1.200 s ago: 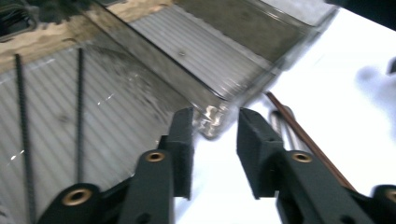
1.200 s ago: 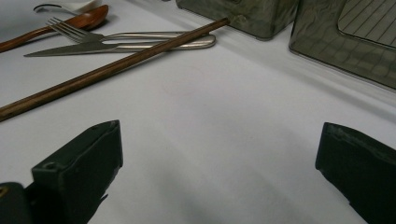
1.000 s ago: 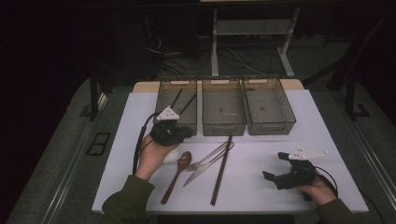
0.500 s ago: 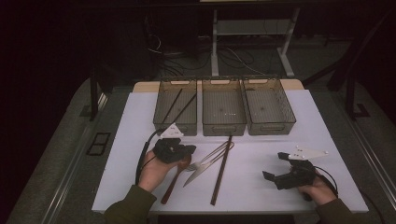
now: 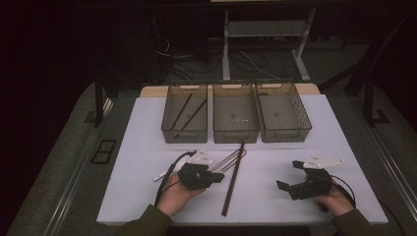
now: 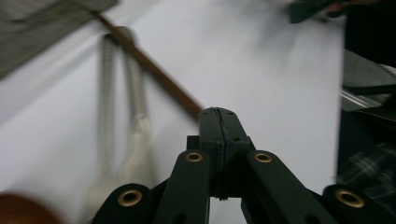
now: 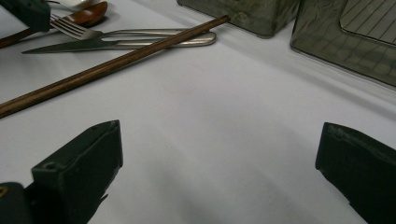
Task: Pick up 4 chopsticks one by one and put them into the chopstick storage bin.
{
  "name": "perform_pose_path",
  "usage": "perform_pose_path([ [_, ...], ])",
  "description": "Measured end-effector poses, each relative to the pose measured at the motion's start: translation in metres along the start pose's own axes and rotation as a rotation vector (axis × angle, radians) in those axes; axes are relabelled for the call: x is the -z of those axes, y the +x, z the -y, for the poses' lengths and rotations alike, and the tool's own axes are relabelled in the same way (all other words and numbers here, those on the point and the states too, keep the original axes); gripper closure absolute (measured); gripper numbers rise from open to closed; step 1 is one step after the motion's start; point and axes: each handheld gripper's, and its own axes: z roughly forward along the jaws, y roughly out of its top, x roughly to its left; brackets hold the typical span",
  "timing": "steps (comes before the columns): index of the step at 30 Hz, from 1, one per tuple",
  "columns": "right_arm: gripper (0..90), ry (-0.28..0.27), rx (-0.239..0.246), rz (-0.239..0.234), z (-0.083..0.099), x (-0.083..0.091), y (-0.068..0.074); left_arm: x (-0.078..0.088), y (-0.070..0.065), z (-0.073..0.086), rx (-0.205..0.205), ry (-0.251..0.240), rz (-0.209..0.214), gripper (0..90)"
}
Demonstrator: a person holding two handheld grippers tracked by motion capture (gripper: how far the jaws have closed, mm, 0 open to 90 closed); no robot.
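Now back at the loose cutlery, left claw shut on nothing

Seen from above, on a white table sheet (image 5: 137, 147): left gripper (image 5: 220, 178) brought down just beside a long brown wooden chopstick (image 5: 233, 179). No longer up by the left-hand translucent grey mesh tray (image 5: 184, 139), its place a second ago. Jaws pressed flat together, nothing between them. Already lying in that tray: two dark chopsticks (image 5: 189, 112). Still loose on the sheet, between gripper and trays: a silver metal fork and knife (image 5: 230, 158), crossing under the brown chopstick near its far end.

Probably a return trip after a drop-off. If so, jaws to be reopened before any fresh pick. Likeliest target the brown chopstick beside the tips, though hard to say for sure.

Right gripper (image 5: 289, 175) resting at the near right, well apart from the cutlery, jaws spread wide and empty.

Given by the left gripper view, too small to read from above: the closed seam of the two black jaws, with the brown chopstick running away just past the tips.

Given by the right gripper view: fork tines and knife blade in sharp detail, plus a reddish-brown wooden spoon (image 7: 91, 11) near the left hand.

Given by the high view alone: the tray contents.
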Motion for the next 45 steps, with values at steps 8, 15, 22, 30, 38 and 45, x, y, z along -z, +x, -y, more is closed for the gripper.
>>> perform_pose_path([
  [8,0.4,0.002,-0.001,0.001,0.0,0.0,0.0,-0.026,-0.027,0.0,-0.073,0.075,0.059,88.8],
  [15,0.4,0.002,0.001,-0.001,0.0,0.0,0.0,-0.04,-0.032,0.003,-0.089,0.132,0.088,88.8],
  [22,0.4,0.001,0.001,0.0,0.0,0.0,0.0,-0.044,-0.033,0.006,-0.091,0.163,0.087,88.8],
  [30,0.4,0.001,-0.001,0.0,0.0,0.0,0.0,-0.04,-0.034,0.01,-0.095,0.183,0.064,88.9],
  [38,0.4,-0.001,0.0,0.001,0.0,0.0,0.0,-0.035,-0.032,0.012,-0.101,0.192,0.041,88.9],
  [45,0.4,0.0,-0.002,0.001,0.0,0.001,0.0,-0.029,-0.03,0.015,-0.089,0.195,0.016,88.9],
])
